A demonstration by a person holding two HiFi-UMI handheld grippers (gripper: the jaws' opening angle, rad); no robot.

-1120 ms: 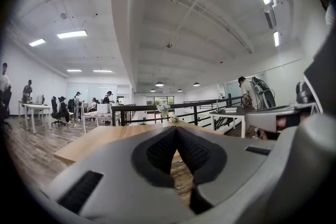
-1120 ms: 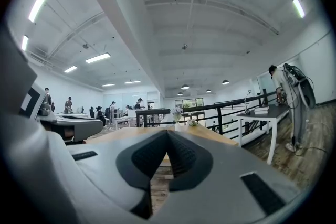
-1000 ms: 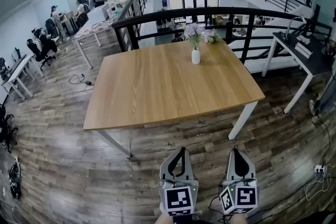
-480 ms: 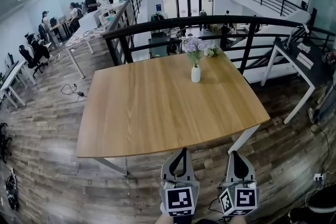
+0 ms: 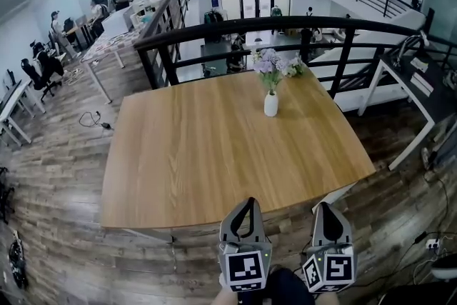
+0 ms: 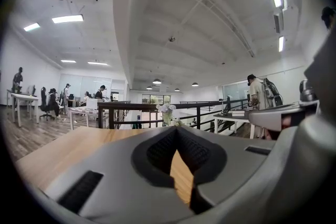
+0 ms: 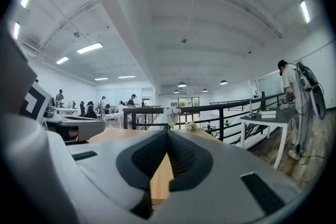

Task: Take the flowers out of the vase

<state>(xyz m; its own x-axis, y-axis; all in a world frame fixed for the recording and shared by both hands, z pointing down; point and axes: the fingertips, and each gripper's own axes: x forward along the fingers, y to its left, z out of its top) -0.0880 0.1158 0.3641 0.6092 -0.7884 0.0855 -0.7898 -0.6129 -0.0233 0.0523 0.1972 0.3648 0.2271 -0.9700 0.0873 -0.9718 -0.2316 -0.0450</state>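
flowers [image 5: 271, 66]: one pale lilac-and-white bunch, upright in the vase, at 12 o'clock on the surface near its far edge; can't count the stems.
vase [image 5: 270, 105]: one, small, white, narrow neck; looks easy to tip.
surface [image 5: 186, 153]: one, wood, carries only the vase.
left tongs [image 5: 248, 203]: clenched, nothing in them, at 6 o'clock by the near edge.
right tongs [image 5: 325, 208]: clenched, empty, just beside the left at 5 o'clock.
gap: both tongs well apart from the vase.
step: approach. My read: reach in, release both tongs, pin the vase body with one, grip the stems just above the neck with the other, pull straight up.
risk: gripping the blooms would crush them; an unpinned vase would likely lift with the stems.
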